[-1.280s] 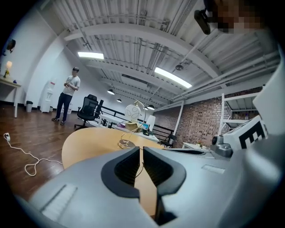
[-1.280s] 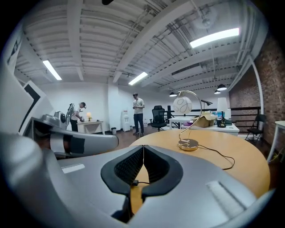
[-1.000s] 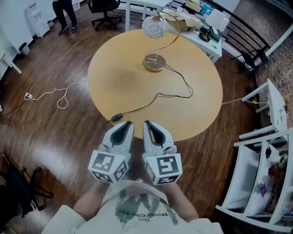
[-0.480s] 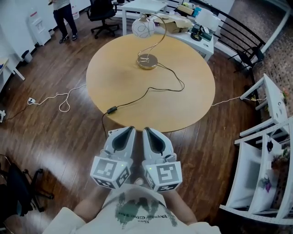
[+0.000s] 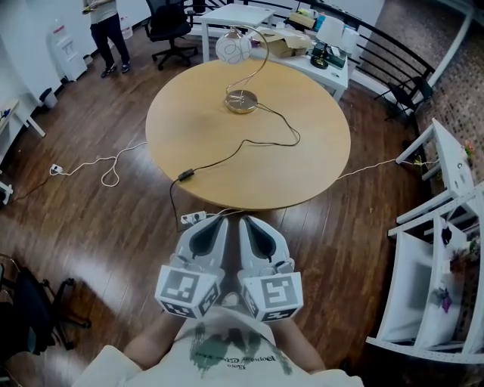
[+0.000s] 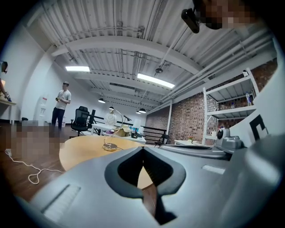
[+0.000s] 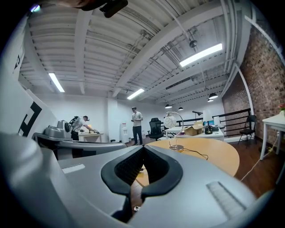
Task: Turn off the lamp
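Black office chair (image 5: 168, 23), white shelving (image 5: 452, 170), cardboard box (image 5: 281, 42)

Surface (image 5: 204, 128) is finished in plain light tan wood. Lamp (image 5: 242, 100): white globe shade, arc and base coloured brass. Cord (image 5: 243, 142) and inline switch (image 5: 184, 175) are black. Floor (image 5: 91, 234) is laid in glossy dark brown planks, and a white cable (image 5: 106, 162) is seen on it. Left gripper (image 5: 215, 223) and right gripper (image 5: 246, 223) are shelled in pale grey. Fingers (image 7: 129, 169) are lined dark grey and ribbed. Cubes (image 5: 187, 289) are white, printed with black square markers. Shirt (image 5: 227, 351): off-white, dark green print. Shelf (image 5: 446, 196) is painted white. Chair (image 5: 168, 19) is black. Brick wall (image 6: 187, 120) is red-brown.
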`<act>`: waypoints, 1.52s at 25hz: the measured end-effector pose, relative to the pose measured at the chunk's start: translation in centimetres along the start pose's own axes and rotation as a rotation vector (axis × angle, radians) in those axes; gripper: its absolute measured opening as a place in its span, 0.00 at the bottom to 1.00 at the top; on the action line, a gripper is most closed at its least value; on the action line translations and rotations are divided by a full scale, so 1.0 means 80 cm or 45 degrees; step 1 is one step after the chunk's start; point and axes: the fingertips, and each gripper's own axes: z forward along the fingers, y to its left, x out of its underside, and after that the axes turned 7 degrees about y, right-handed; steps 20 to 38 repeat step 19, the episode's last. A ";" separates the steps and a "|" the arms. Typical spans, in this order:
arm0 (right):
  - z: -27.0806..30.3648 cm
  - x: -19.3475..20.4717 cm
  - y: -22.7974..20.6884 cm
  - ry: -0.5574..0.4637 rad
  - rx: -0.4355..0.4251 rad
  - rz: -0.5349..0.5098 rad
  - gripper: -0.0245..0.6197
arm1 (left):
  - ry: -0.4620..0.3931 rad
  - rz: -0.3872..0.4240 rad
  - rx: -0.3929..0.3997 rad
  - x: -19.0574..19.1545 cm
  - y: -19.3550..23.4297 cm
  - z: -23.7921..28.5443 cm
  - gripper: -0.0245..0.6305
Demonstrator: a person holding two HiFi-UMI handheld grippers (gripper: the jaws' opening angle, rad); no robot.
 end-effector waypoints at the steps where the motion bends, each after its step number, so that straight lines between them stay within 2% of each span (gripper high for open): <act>1: -0.003 -0.001 0.002 -0.001 0.001 -0.004 0.04 | 0.004 0.003 -0.001 0.001 -0.001 -0.003 0.04; 19: -0.022 0.012 0.040 0.015 0.041 -0.013 0.04 | -0.007 0.025 0.030 0.007 0.002 -0.048 0.04; 38: -0.022 0.012 0.040 0.015 0.041 -0.013 0.04 | -0.007 0.025 0.030 0.007 0.002 -0.048 0.04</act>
